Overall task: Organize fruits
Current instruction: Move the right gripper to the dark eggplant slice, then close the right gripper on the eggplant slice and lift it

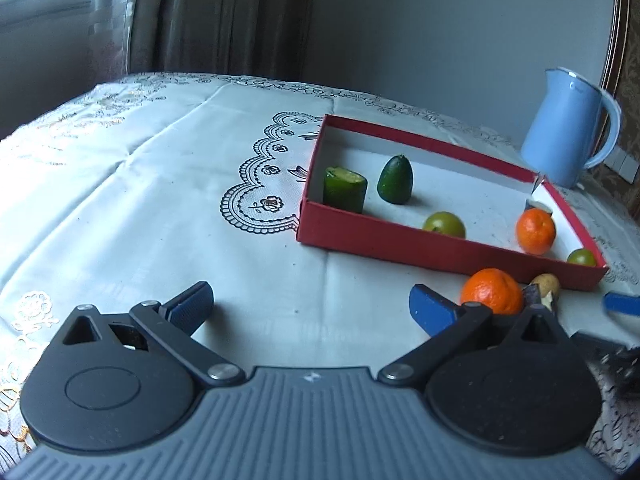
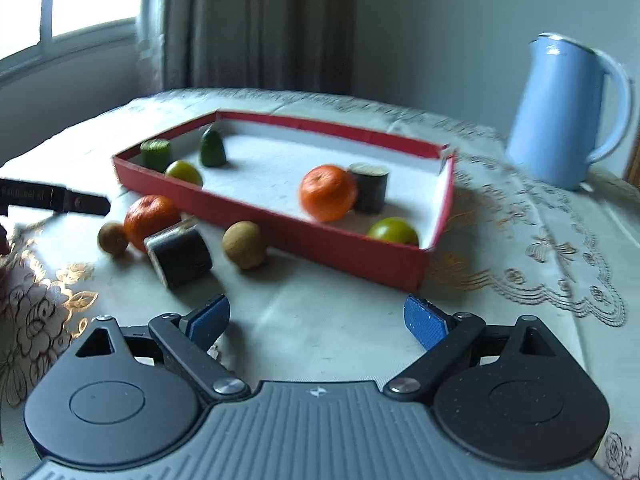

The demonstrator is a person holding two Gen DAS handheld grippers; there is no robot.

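Note:
A red box [image 1: 380, 236] with a white floor holds a cut cucumber chunk [image 1: 345, 189], a pointed cucumber end [image 1: 395, 179], two green round fruits [image 1: 444, 223], an orange [image 1: 535, 230] and a dark eggplant chunk [image 2: 369, 187]. On the cloth in front of the red box [image 2: 280, 232] lie another orange [image 2: 150, 216], two brown kiwis [image 2: 244, 245] and a second eggplant chunk [image 2: 178, 254]. My left gripper [image 1: 310, 304] is open over bare cloth, left of the loose orange [image 1: 493, 290]. My right gripper [image 2: 318, 316] is open, nothing between its fingers, just short of the box.
A light blue jug [image 2: 568, 116] stands at the back right beyond the box. The embroidered tablecloth [image 1: 160, 200] stretches wide to the left. A curtain and a window lie behind the table. One blue finger of the right gripper [image 1: 622, 303] shows at the left view's right edge.

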